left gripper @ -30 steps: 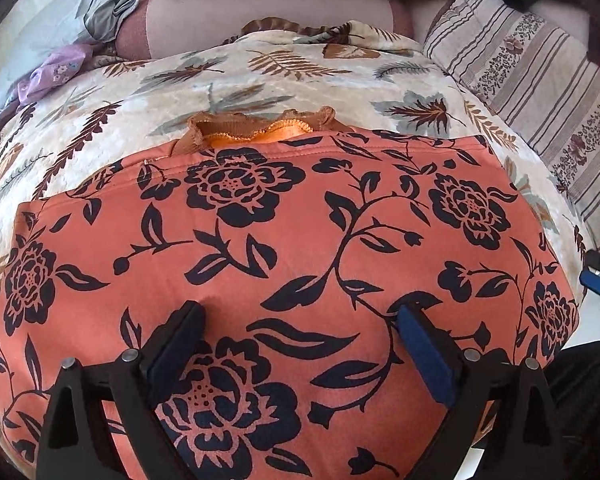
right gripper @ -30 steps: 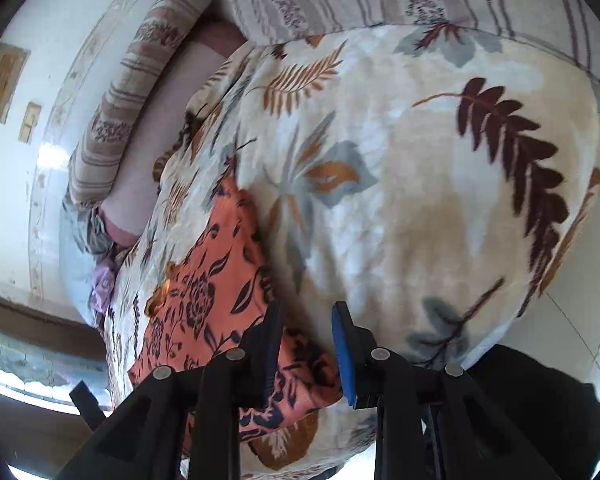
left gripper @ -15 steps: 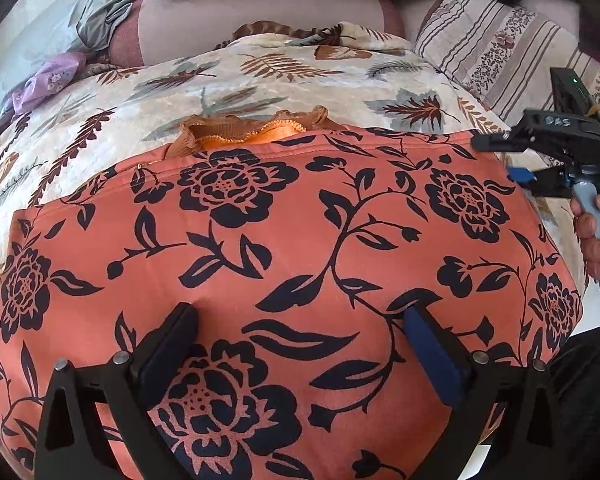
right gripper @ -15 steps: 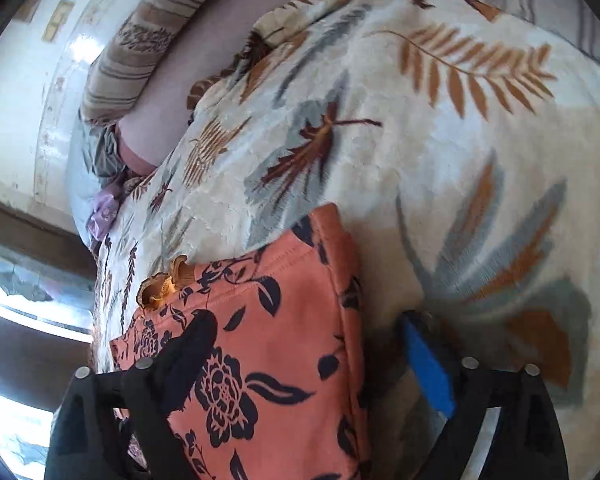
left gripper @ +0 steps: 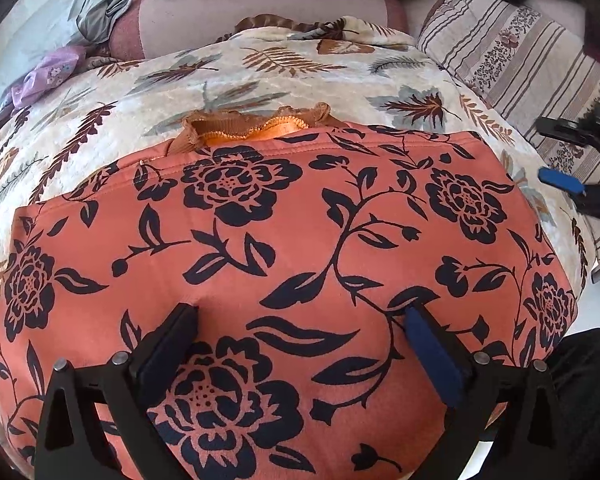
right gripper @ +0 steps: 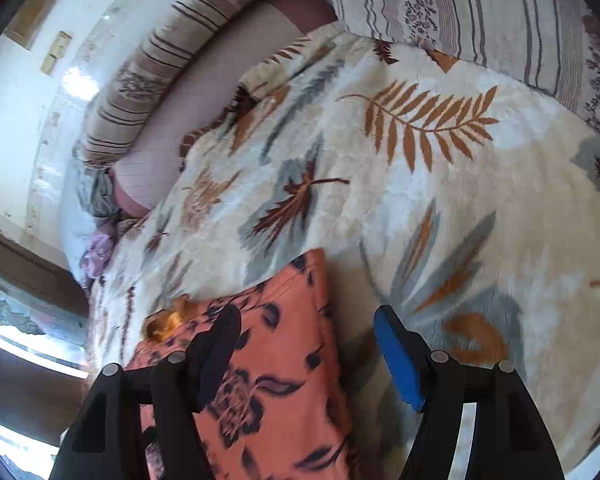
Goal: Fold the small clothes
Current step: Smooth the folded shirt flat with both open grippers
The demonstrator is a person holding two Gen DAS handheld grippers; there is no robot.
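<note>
An orange garment with a dark floral print (left gripper: 284, 248) lies flat on the leaf-patterned bedspread (left gripper: 260, 80). An orange frilled edge (left gripper: 256, 126) sticks out at its far side. My left gripper (left gripper: 300, 316) is open, its fingertips resting on the garment's near part. My right gripper (right gripper: 306, 320) is open and empty, held above the garment's right edge (right gripper: 284, 340). It also shows at the right edge of the left wrist view (left gripper: 576, 160).
Striped pillows (left gripper: 512, 48) lie along the back and right of the bed. A mauve cushion (left gripper: 240, 12) sits at the back. Grey and purple clothes (left gripper: 60, 64) lie at the back left. A wall and window (right gripper: 16, 320) show at left in the right wrist view.
My right gripper opened wide and moved away from the garment's near corner to above its right edge. The left gripper stayed in place on the garment.
</note>
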